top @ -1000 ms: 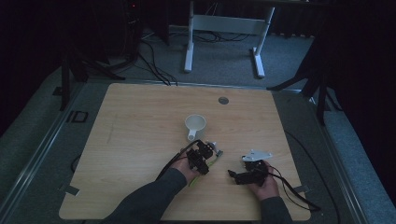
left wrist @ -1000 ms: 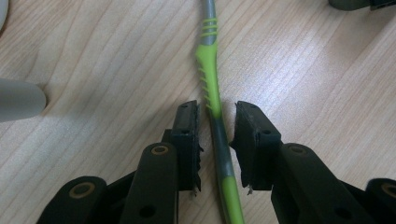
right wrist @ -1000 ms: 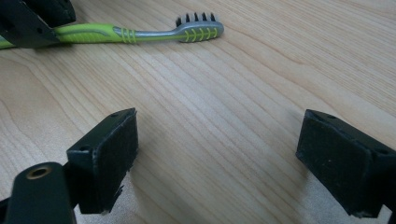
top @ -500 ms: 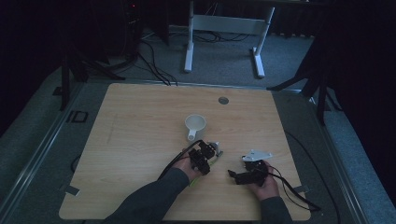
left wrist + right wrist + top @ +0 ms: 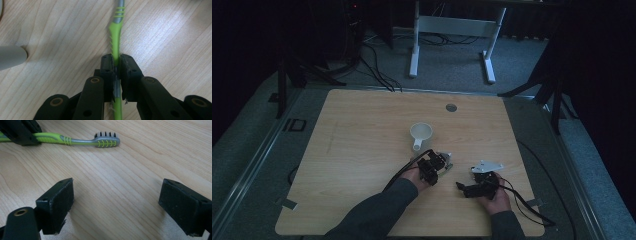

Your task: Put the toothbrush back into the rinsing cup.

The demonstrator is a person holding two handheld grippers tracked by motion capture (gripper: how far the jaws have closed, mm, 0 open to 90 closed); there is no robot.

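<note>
Now the left hand-held gripper [image 5: 117,67] has just clamped its black jaws on the slim green plastic toothbrush [image 5: 115,37].

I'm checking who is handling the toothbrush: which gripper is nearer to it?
Left. The left gripper is shut on the toothbrush handle; the right gripper stands open, apart from it, over bare table.

Two black jaws pinched tight, having just closed, on a green toothbrush [image 5: 115,37] lying flat on the wooden surface [image 5: 62,32]. Grey neck at the far end. Grey rounded handle tip [image 5: 11,57] off to the left.
</note>
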